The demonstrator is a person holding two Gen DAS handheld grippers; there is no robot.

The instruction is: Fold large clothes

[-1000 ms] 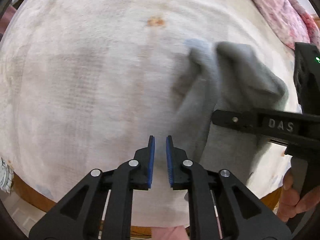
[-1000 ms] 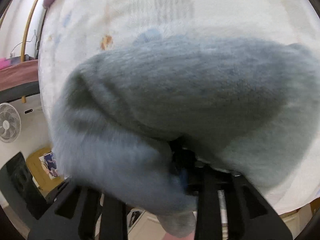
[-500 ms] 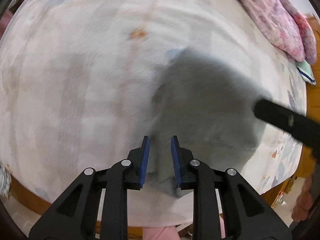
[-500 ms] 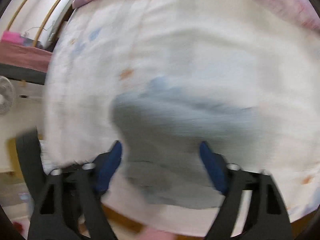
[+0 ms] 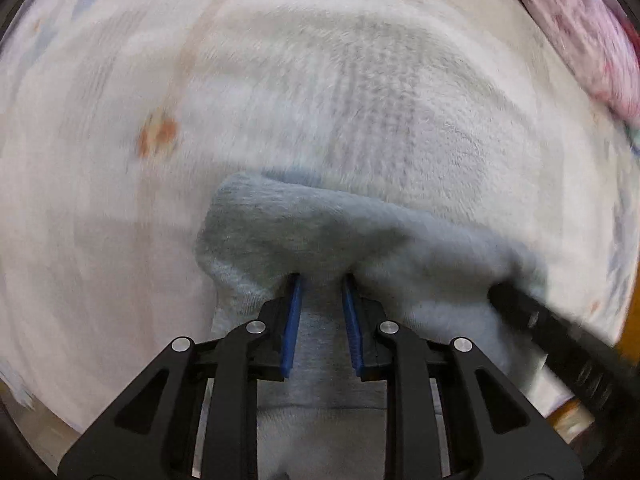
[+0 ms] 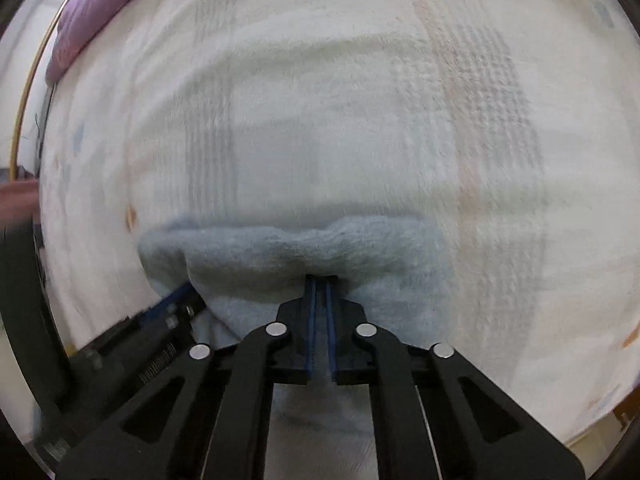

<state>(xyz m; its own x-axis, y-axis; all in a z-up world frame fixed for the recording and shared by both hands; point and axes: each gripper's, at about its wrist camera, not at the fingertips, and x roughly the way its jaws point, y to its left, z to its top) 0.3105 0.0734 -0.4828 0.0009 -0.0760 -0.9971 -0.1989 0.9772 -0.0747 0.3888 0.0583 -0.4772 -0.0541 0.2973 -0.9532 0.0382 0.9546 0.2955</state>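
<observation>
While spread over pale checked terry bedspread (image 5: 360,120): fuzzy grey-blue fleece garment (image 5: 320,236), near edge. Left gripper (image 5: 320,304): partly parted, fabric between blue pads. Right gripper (image 6: 320,300): pinched nearly closed on garment's folded edge (image 6: 300,248).

Soft, even indoor light, fairly bright, no glare and no hard shadows. Both views are fisheye: the bedspread (image 5: 120,280) bulges like a dome and the corners go black. Motion blur smears the left view, worst at the rim, where the orange print and the pink quilt (image 5: 580,32) streak; the centre weave stays fairly sharp. The right view is blurred too, mostly at its left edge. A faint shadow sits under the grey garment (image 6: 304,252), whose fuzzy upper edge reads soft
</observation>
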